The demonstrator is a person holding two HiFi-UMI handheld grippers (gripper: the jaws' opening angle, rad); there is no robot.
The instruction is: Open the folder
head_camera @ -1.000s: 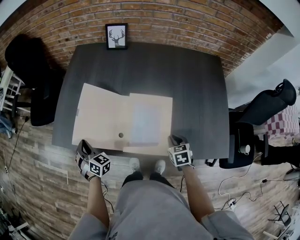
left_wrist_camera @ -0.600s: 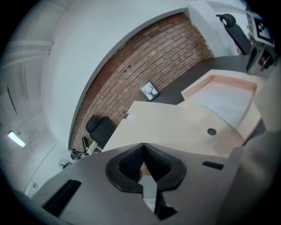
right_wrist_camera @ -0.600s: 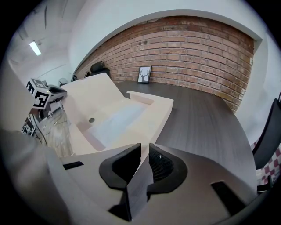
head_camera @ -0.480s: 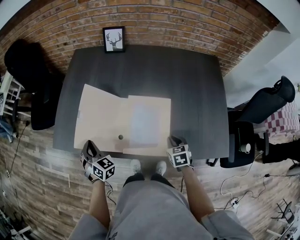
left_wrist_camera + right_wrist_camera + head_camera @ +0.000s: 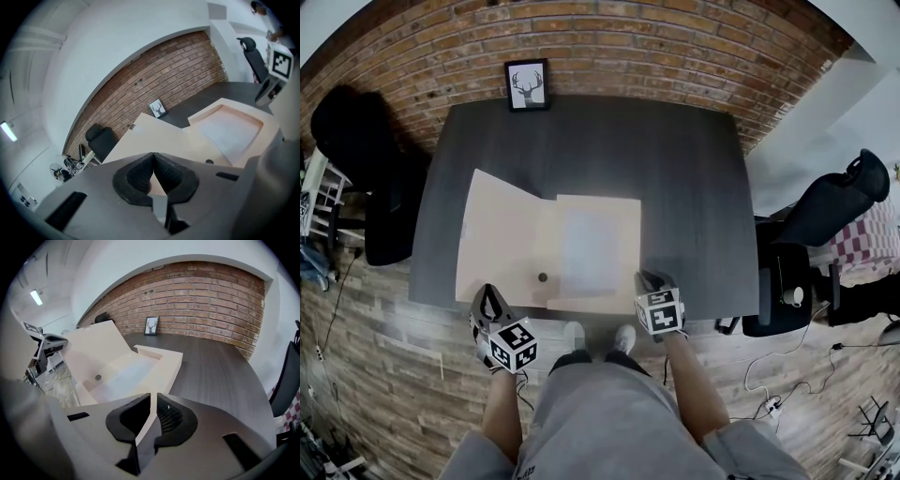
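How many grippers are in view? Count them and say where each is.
2. The left gripper is at the near-left edge of the folder; the right gripper clamps its near-right edge. None seems hidden.

Head view looks down; both gripper views share the folder (image 5: 117,366).

Dark dot (image 5: 543,277) on folder (image 5: 506,234) (unidentifiable)

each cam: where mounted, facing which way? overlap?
Head view: on person's head, facing steeply down on open folder, table; legs, forearms, left tongs, right tongs show.
Left gripper view: rides left tongs, faces across folder to brick wall; own shut jaws show.
Right gripper view: rides right tongs, faces brick wall; jaws pinch folder's edge.
Shared: folder, framed deer picture.
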